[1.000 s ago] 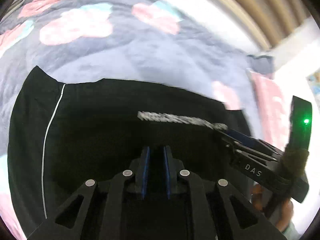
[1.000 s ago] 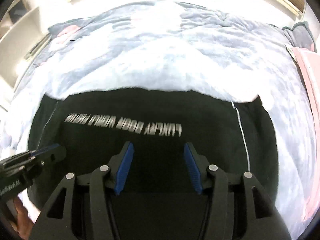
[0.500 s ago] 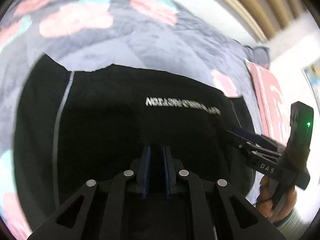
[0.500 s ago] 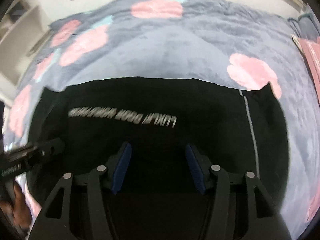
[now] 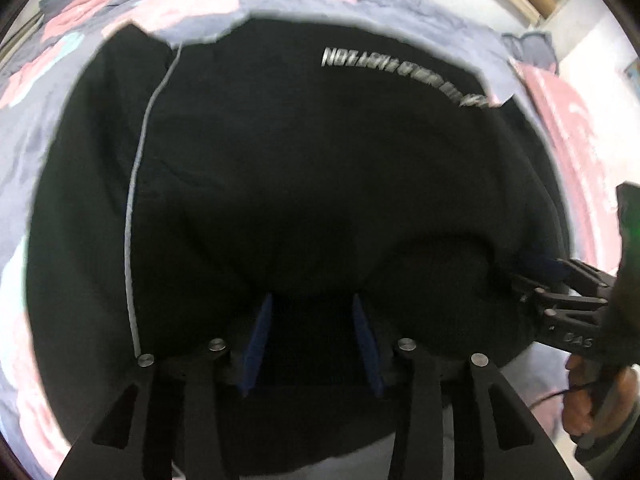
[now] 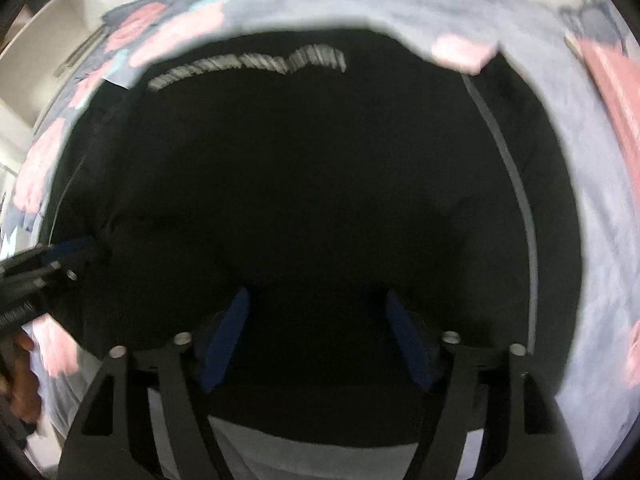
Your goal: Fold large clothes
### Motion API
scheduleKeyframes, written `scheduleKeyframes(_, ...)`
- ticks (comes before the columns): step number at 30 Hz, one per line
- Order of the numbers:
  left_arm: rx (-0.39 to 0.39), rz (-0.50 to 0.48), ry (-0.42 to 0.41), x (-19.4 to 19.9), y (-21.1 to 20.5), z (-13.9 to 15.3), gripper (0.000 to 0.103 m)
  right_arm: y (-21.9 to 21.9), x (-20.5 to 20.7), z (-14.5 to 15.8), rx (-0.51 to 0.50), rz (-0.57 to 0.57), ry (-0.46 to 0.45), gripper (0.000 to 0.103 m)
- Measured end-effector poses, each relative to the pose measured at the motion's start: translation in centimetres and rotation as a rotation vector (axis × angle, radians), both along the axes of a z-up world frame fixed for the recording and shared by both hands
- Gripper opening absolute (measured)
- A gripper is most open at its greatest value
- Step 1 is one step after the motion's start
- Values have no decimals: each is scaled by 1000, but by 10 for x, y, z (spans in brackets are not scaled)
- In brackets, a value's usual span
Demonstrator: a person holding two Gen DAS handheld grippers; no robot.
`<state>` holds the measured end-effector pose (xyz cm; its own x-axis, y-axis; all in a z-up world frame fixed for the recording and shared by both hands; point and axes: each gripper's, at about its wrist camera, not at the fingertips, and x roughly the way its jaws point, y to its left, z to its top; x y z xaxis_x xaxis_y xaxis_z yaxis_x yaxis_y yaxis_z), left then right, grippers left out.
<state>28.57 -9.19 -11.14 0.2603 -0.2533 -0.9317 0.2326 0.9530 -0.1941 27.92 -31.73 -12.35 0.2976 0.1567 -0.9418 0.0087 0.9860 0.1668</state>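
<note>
Since the earlier frame my left tongs (image 5: pixel 310 336) have gone from pinched to spread, and the black garment (image 5: pixel 304 168) now fills both views. Right tongs (image 6: pixel 316 336) are also spread, gripping nothing. I judge folding barely begun: the soft matte cloth lies flat on the fleecy floral bed (image 6: pixel 600 216).

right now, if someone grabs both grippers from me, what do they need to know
Left gripper: open, low over the near edge of the black garment, gripping nothing.
Right gripper: open too, at the same near edge, further right.
The garment lies spread on the floral blanket, white lettering at the far side, a white stripe down each side.
Done: laid out flat.
Left: close on the near edge and make the first fold; no fold shows.
</note>
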Motion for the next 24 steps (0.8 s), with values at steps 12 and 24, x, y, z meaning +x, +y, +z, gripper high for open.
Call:
scheduleKeyframes(12, -53, 29, -32, -12, 18, 15, 46, 0, -6, -3, -47, -36, -43, 85)
scheduleKeyframes(24, -63, 166, -189, -15, 90, 95, 46, -38, -10, 41, 35, -99, -47, 88)
